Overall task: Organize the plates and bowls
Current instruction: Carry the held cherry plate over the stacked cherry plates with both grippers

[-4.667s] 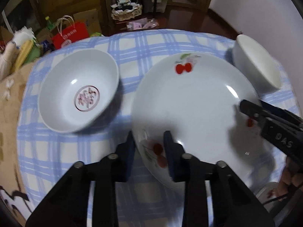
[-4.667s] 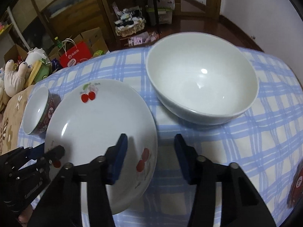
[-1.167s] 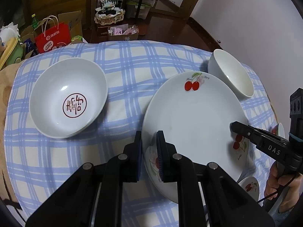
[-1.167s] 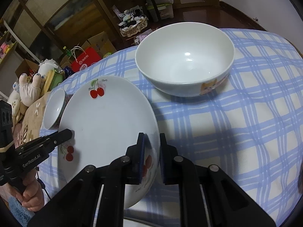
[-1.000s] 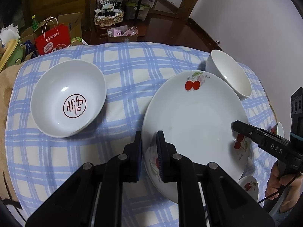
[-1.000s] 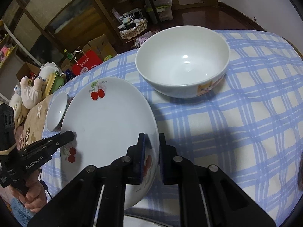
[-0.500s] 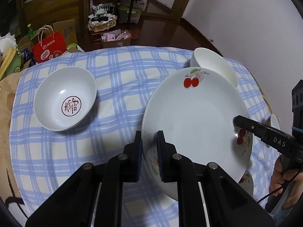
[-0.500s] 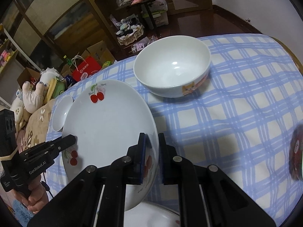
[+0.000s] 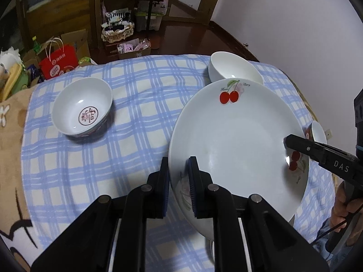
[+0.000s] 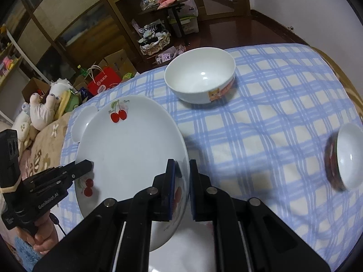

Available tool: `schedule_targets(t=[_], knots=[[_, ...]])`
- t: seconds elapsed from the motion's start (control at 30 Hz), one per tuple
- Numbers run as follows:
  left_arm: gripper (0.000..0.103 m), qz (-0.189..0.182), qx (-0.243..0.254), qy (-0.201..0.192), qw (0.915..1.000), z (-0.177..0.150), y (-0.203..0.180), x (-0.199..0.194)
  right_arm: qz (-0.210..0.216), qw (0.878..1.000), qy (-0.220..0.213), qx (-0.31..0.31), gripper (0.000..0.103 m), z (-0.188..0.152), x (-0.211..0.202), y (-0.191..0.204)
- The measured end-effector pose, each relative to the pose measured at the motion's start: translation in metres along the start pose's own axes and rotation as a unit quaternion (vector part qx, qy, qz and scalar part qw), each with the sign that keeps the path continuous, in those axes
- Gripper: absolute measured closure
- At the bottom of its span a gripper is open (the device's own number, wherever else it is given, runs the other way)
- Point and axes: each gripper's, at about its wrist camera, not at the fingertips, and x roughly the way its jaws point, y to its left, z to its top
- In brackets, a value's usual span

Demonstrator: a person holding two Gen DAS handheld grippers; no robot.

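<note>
A large white plate (image 9: 238, 145) with red cherries hangs tilted above the blue checked tablecloth (image 9: 140, 95). My left gripper (image 9: 178, 165) is shut on its near left rim. My right gripper (image 9: 289, 139) clamps the opposite rim. In the right wrist view the same plate (image 10: 131, 149) sits between my right gripper (image 10: 181, 165), shut on its rim, and my left gripper (image 10: 87, 164), held by a hand. On the cloth stand a bowl with a red character (image 9: 82, 111) and a white bowl with an orange cat picture (image 10: 200, 77).
A small red-sided bowl (image 10: 347, 156) lies at the right of the cloth, and a small white bowl (image 10: 82, 122) shows behind the plate's left rim. Something white (image 10: 195, 238) lies under the raised plate. A red bag (image 9: 57, 63) and soft toys (image 10: 43, 111) sit beyond the table.
Both grippers, open around the plate's rim earlier, shut on it and have since risen with the plate. The table and bowls now look farther away and smaller.
</note>
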Motion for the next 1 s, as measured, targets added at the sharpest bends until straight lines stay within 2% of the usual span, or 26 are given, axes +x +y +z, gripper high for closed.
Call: schedule_targets(t=[0.5, 1.0], knots=[[0.087, -0.011, 0.023, 0.005, 0.9997, -0.035, -0.034, -0.034, -0.013, 1.0, -0.018, 0.022, 0.091, -0.046, -0.052, -0.011], [0.086, -0.008, 0.046, 0.015, 0.9988, -0.077, -0.059, -0.046, -0.026, 0.999, -0.025, 0.039, 0.091, -0.095, -0.079, -0.022]])
